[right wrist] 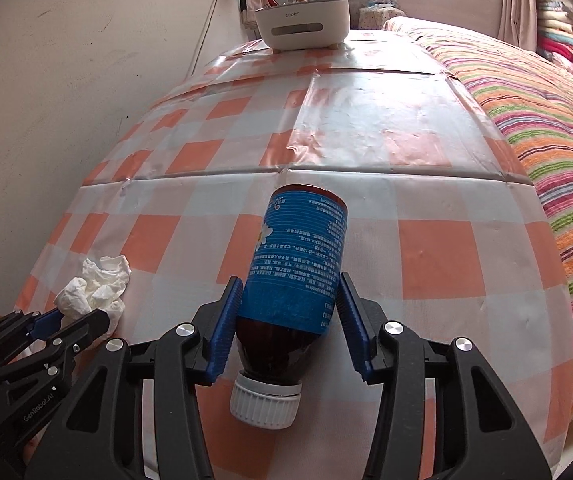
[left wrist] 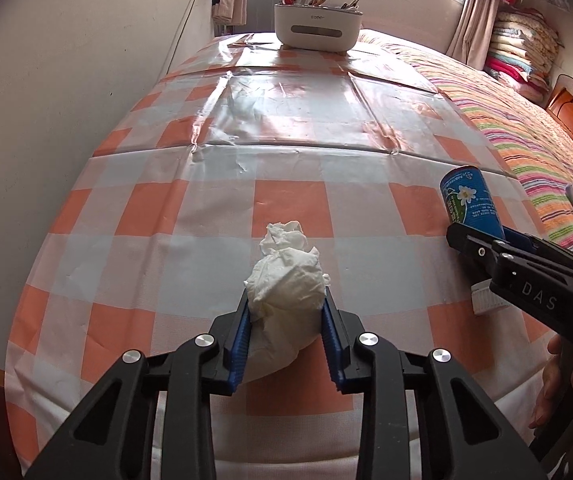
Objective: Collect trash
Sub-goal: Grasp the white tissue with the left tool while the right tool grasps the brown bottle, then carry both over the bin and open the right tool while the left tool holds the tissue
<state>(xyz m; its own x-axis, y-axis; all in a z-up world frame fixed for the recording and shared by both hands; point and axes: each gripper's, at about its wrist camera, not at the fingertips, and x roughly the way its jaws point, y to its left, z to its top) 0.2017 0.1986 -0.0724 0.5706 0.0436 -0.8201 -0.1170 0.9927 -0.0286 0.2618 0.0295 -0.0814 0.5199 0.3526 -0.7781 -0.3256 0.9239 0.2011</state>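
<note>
Two grippers work over a counter (left wrist: 214,208) covered in orange-and-white checks. Left gripper (left wrist: 286,344) is clamped on a crumpled white tissue (left wrist: 286,292). Right gripper (right wrist: 286,332) squeezes a brown medicine bottle (right wrist: 298,264) with blue label, lying cap toward the camera.

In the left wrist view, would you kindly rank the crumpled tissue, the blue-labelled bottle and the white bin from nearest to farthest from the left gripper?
1. Crumpled tissue: between the left gripper fingers, pressed by both.
2. Blue-labelled bottle: off to the right, in the right gripper.
3. White bin: at the far end of the checked tablecloth, straight ahead.
</note>
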